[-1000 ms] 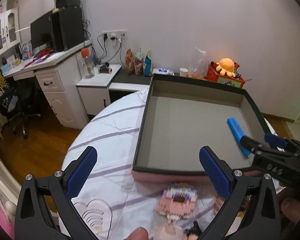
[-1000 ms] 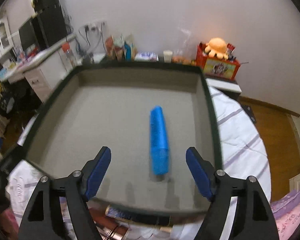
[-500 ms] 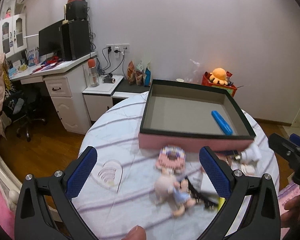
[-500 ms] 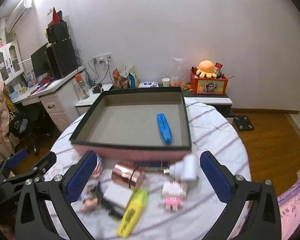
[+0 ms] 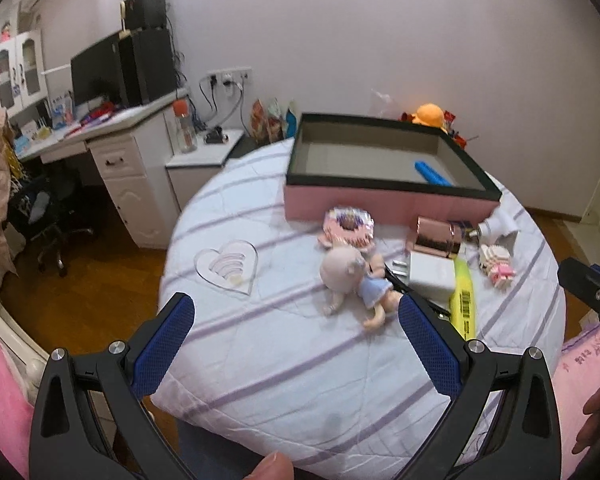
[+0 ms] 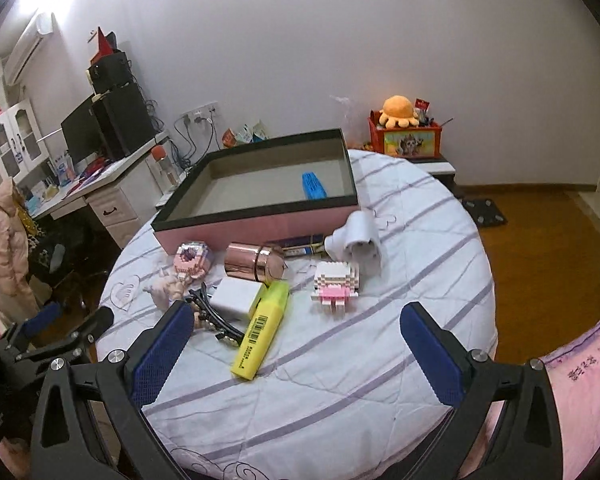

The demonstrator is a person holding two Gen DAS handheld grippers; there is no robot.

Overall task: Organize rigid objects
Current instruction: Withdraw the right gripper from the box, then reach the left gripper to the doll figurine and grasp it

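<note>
Crowding around the highlighter means neighbours could be knocked; both tongs are held wide, empty.

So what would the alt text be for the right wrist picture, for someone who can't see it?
An open, empty claw hangs over a round table strewn with small things: a yellow highlighter, a white charger, a copper tin. Behind them a pink box holds one blue marker.

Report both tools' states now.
Left tool: open, holding nothing.
Right tool: open, holding nothing.
</note>
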